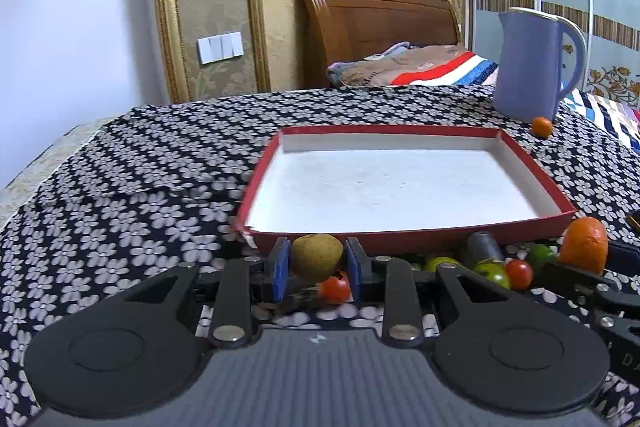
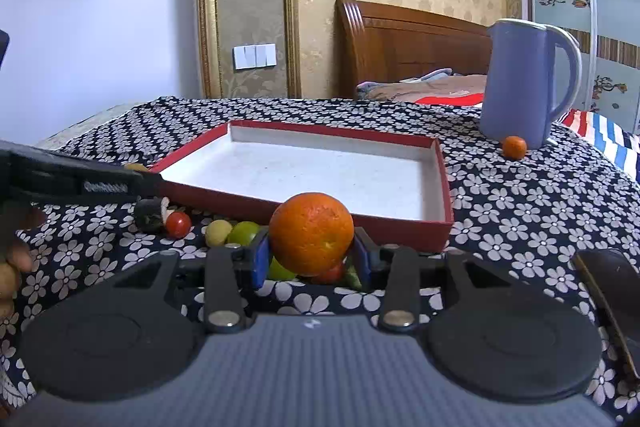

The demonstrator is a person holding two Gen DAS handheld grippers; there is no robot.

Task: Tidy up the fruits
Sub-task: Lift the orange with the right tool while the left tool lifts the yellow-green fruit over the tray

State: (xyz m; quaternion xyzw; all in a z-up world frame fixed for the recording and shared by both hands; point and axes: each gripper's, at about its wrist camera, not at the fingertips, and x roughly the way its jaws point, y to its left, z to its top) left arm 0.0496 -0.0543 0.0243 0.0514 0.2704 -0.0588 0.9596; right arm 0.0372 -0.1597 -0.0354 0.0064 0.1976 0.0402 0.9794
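Note:
My left gripper (image 1: 317,261) is shut on a brown kiwi (image 1: 316,254), held just in front of the red tray (image 1: 400,241) with a white floor. My right gripper (image 2: 311,255) is shut on a large orange (image 2: 311,233), also in front of the tray (image 2: 400,227); the orange shows at the right in the left wrist view (image 1: 585,243). Loose fruits lie on the flowered cloth by the tray's near edge: cherry tomatoes (image 1: 335,289) (image 2: 178,224), green limes (image 1: 493,273) (image 2: 244,231), a pale yellow fruit (image 2: 218,231) and a dark item (image 2: 149,214).
A blue jug (image 1: 528,67) (image 2: 520,83) stands at the far right of the table with a small tangerine (image 1: 541,127) (image 2: 514,147) at its foot. A bed and wardrobe lie behind. A dark object (image 2: 616,299) lies at the right edge.

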